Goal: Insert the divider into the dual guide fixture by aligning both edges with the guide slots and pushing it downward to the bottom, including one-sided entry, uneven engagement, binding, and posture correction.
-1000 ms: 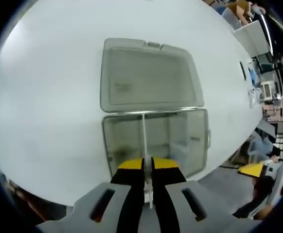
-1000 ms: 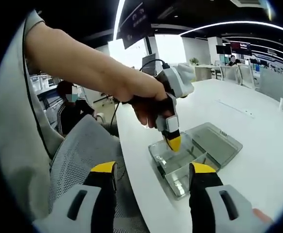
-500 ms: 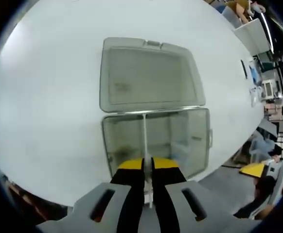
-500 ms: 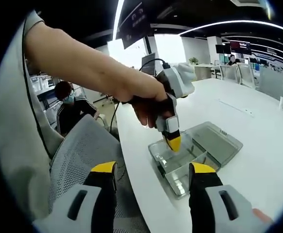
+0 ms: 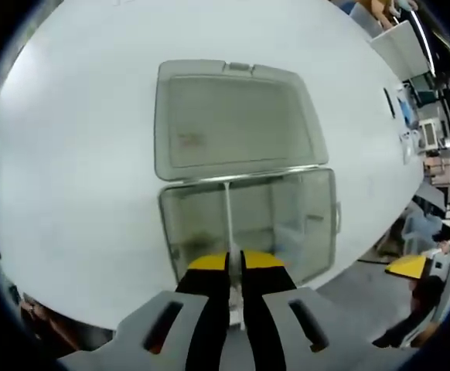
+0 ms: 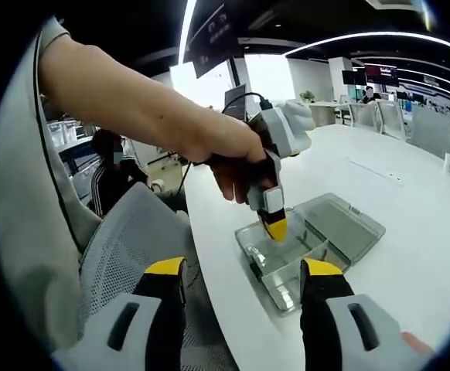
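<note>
Left gripper view: the clear box (image 5: 248,224) is seen from above on the white desk (image 5: 70,170), close to the desk's near edge. Its hinged lid (image 5: 236,120) is laid open flat on the far side, toward the middle of the desk. The divider (image 5: 228,220) is seen edge-on as a thin pale line, crossing the box from the hinge side to the near wall and parting it into two compartments. The left gripper (image 5: 234,267) is clamped on the divider: the yellow-tipped jaws are pressed together on its near end, with only the thin sheet between them.

Right gripper view: the same scene is shown from the side. The left gripper (image 6: 274,226) is held by a hand (image 6: 236,166) and pointed downward, its yellow tip at the rim of the box (image 6: 287,267); the lid (image 6: 341,224) is seen flat beyond it. How deep the divider sits cannot be told. The right gripper (image 6: 242,270) is held off the desk's near edge, over a grey mesh chair (image 6: 124,247), its jaws wide apart with nothing between them.

Open desk surface is seen to both sides of the box and beyond the lid; the box's near wall lies just beside the desk's near edge.
</note>
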A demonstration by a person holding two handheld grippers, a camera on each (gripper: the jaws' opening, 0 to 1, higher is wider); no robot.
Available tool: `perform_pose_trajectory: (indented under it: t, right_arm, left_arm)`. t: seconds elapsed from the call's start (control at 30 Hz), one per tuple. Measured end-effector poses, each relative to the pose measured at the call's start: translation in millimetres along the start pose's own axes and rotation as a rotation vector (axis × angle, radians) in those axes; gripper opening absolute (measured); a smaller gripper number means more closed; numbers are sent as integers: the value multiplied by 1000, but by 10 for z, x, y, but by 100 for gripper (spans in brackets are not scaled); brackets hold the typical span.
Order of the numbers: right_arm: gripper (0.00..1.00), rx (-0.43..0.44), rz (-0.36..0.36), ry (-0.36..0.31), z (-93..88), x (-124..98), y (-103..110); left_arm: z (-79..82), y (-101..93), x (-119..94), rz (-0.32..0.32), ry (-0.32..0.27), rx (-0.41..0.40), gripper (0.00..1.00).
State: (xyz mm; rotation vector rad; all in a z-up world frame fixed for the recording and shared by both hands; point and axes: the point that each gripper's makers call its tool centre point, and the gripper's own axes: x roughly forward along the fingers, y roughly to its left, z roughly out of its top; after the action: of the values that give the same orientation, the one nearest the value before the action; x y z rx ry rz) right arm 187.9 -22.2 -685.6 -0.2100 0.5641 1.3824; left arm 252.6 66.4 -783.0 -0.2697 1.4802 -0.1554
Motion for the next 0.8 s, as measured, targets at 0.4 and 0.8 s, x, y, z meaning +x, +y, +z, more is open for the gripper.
perform_pose_trajectory:
  t: [0.4,0.8]
  right_arm:
    - [56,2,-4,1,-2,-6,-2]
    - [56,5,-1,2,-13,6,14]
  left_arm:
    - [-4,-21,-19,11,13,27,1]
    - [3,-15,-15,10,12,24,1]
